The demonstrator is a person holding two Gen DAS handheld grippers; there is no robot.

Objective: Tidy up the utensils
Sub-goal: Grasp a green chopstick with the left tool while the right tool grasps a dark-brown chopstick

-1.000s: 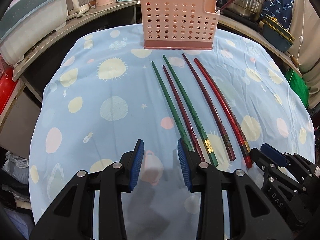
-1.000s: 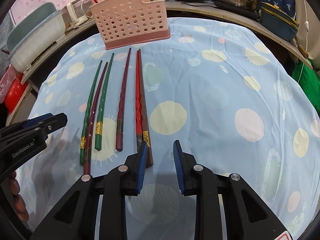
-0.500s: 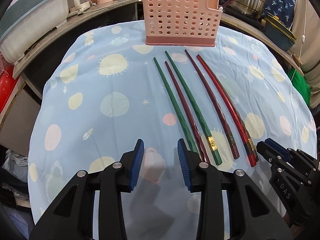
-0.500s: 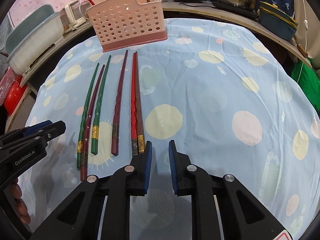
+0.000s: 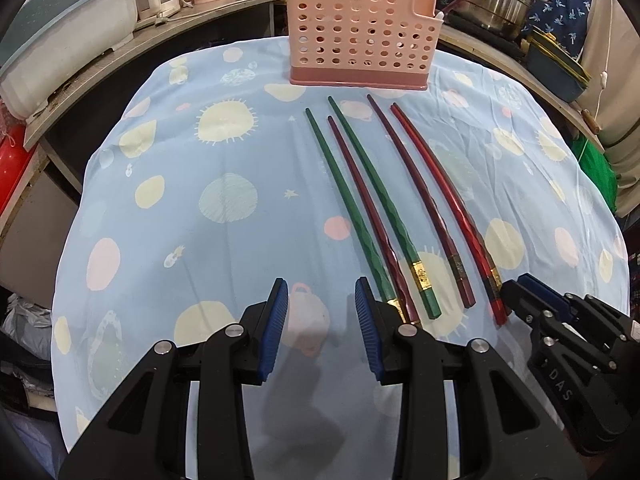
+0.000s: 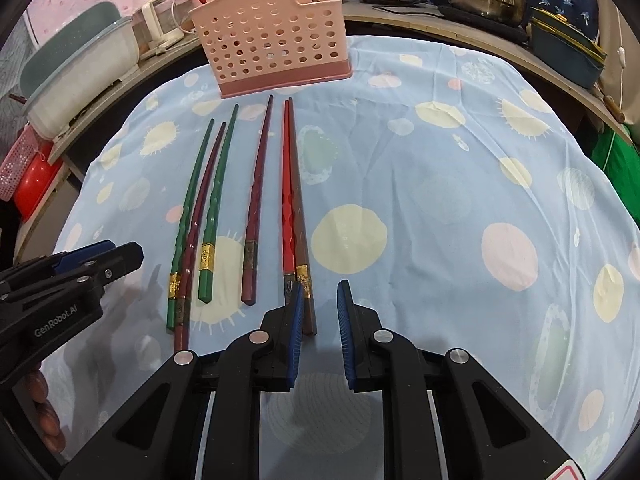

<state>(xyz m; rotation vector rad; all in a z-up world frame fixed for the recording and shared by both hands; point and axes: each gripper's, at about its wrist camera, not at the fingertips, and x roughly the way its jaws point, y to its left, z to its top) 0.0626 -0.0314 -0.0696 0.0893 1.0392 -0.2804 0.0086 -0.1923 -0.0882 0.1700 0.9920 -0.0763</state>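
Right gripper [image 6: 318, 322]: blue pads narrowed from a wide gap a second ago to nearly closed half a second ago, now parted again to a middling gap. Butt ends of the red chopstick [image 6: 286, 204] and brown chopstick [image 6: 298, 216]: just ahead of the left pad half a second ago, now partly beneath its tip.

Left gripper [image 5: 322, 324]: drawn nearer the pink perforated holder [image 5: 360, 32], which sits higher and larger ahead of the claw. Ends of the green chopstick [image 5: 344, 200] and dark red chopstick [image 5: 366, 216]: run further behind its right pad.
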